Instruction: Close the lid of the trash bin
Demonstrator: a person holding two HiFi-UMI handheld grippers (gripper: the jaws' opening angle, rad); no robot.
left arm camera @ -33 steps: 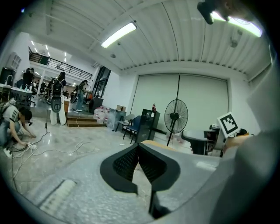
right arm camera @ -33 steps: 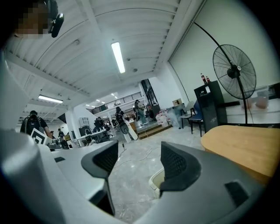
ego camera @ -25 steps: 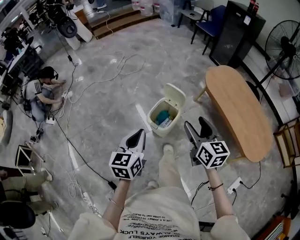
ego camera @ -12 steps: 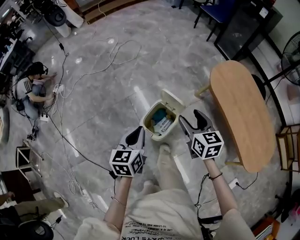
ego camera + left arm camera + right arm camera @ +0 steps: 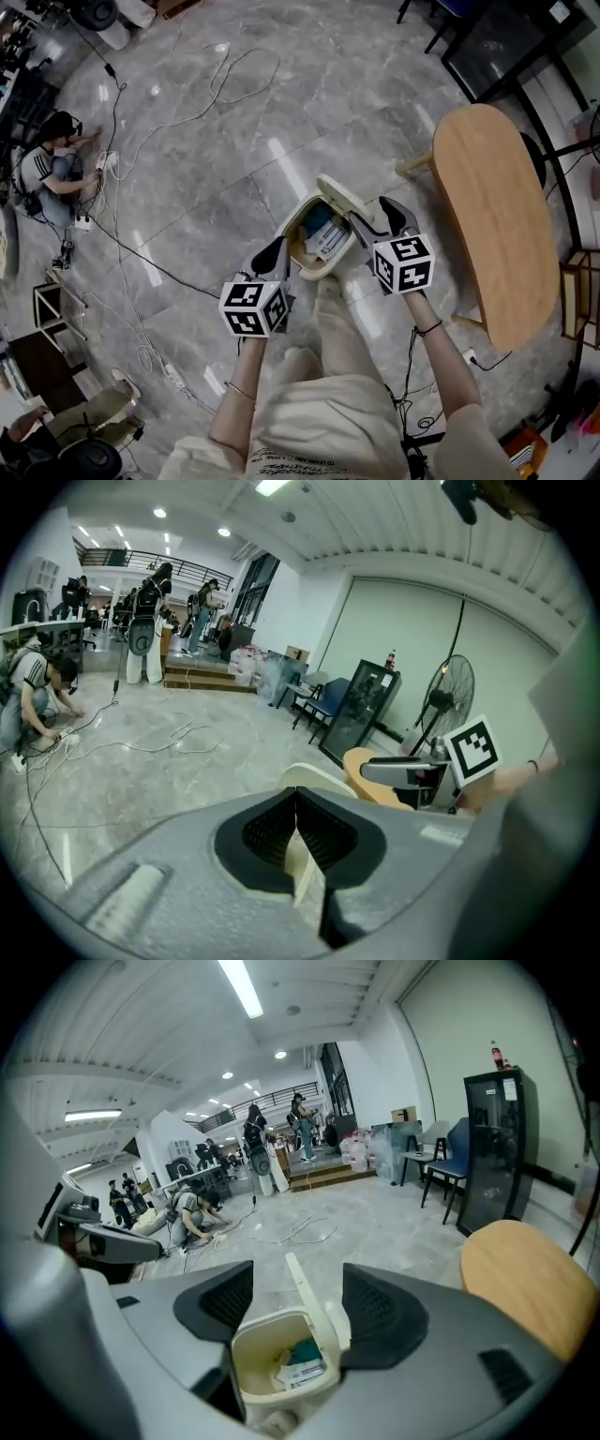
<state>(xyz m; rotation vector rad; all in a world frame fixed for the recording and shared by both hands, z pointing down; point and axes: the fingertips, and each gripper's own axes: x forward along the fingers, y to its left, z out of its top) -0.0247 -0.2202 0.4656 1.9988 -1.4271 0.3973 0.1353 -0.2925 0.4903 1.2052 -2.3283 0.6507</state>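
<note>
Grey marbled tile floor (image 5: 216, 141) fills the head view, glossy, with pale streaks of reflected light. Near the centre of the frame, just ahead of my shoe (image 5: 329, 286), a cream trash bin (image 5: 317, 271) stands on the floor with its lid raised. At the right of the frame a light wooden oval table (image 5: 487, 216) stands on the floor, near the bin but apart from it. White cables (image 5: 234, 84) loop across the upper middle. A thin black cable (image 5: 141, 255) runs diagonally from the left toward the lower centre. At the left edge a person (image 5: 47, 169) crouches on the floor among more wires. A black cabinet (image 5: 497, 42) stands in the upper right corner.
</note>
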